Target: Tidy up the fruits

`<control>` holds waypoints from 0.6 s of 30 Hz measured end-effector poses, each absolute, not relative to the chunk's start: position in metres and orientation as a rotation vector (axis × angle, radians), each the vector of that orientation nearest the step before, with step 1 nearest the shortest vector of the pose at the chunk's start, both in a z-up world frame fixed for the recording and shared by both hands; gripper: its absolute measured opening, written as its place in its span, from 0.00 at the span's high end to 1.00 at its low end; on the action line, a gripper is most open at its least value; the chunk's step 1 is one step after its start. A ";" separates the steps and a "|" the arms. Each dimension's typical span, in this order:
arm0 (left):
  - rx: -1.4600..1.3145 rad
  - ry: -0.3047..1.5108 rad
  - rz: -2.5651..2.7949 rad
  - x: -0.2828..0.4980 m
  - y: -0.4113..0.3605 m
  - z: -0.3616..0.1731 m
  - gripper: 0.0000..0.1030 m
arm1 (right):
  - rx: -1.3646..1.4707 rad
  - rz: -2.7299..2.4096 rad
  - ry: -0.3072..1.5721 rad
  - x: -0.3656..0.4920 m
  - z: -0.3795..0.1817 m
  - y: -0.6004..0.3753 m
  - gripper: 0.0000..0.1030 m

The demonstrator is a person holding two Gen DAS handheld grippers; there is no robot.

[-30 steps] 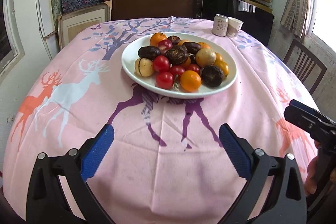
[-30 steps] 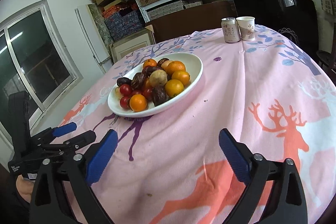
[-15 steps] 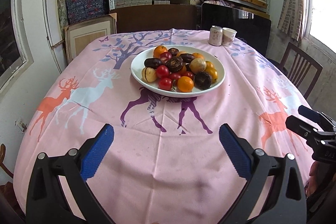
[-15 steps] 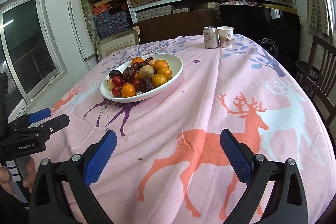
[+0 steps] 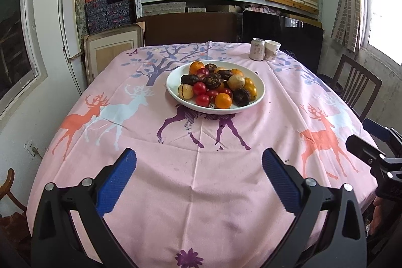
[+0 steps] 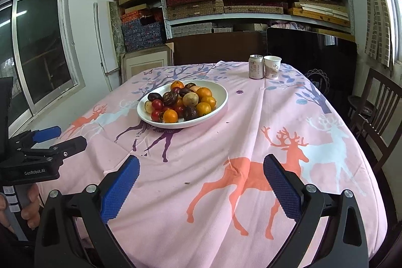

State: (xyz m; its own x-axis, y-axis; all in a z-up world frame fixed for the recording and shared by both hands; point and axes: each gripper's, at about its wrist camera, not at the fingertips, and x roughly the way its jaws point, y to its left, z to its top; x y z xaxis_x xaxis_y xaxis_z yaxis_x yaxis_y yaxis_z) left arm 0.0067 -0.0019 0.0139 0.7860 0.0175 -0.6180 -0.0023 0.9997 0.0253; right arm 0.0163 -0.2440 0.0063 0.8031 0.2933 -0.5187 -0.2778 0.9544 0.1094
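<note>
Fruits (image 5: 217,86) all lie heaped together on the white plate (image 5: 260,97), at 12 o'clock from your left gripper (image 5: 198,180). Your right gripper (image 6: 201,182) likewise hangs well short. Both sets of fingers spread, empty. Judged: sorting either finished or unstarted.

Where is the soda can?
The soda can stands at the table's far right edge, touching or almost touching the paper cup, beyond the fruit plate.

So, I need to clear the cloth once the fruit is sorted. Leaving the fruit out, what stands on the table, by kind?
white plate: 1
drink can: 1
paper cup: 1
Total: 3
</note>
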 end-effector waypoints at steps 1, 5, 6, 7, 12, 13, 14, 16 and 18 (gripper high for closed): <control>0.024 0.664 0.007 0.004 -0.002 0.015 0.05 | 0.026 0.302 0.555 0.014 0.008 -0.244 0.03; 0.028 0.650 0.005 -0.006 -0.003 0.020 0.05 | 0.027 0.294 0.541 0.005 0.015 -0.244 0.03; 0.027 0.646 0.003 -0.008 -0.003 0.021 0.05 | 0.026 0.291 0.539 0.004 0.016 -0.244 0.03; 0.027 0.645 0.004 -0.009 -0.003 0.022 0.05 | 0.027 0.290 0.538 0.002 0.018 -0.244 0.03; 0.016 0.639 0.003 -0.013 -0.002 0.024 0.05 | 0.026 0.286 0.531 -0.002 0.022 -0.244 0.03; 0.018 0.639 0.002 -0.013 -0.002 0.024 0.05 | 0.027 0.286 0.532 -0.003 0.022 -0.244 0.03; 0.019 0.639 0.001 -0.013 -0.003 0.024 0.05 | 0.027 0.286 0.533 -0.003 0.022 -0.245 0.03; 0.021 0.635 0.004 -0.013 -0.003 0.025 0.05 | 0.030 0.285 0.535 -0.003 0.022 -0.245 0.03; 0.017 0.628 0.016 -0.013 -0.001 0.025 0.05 | 0.035 0.284 0.539 -0.003 0.021 -0.245 0.03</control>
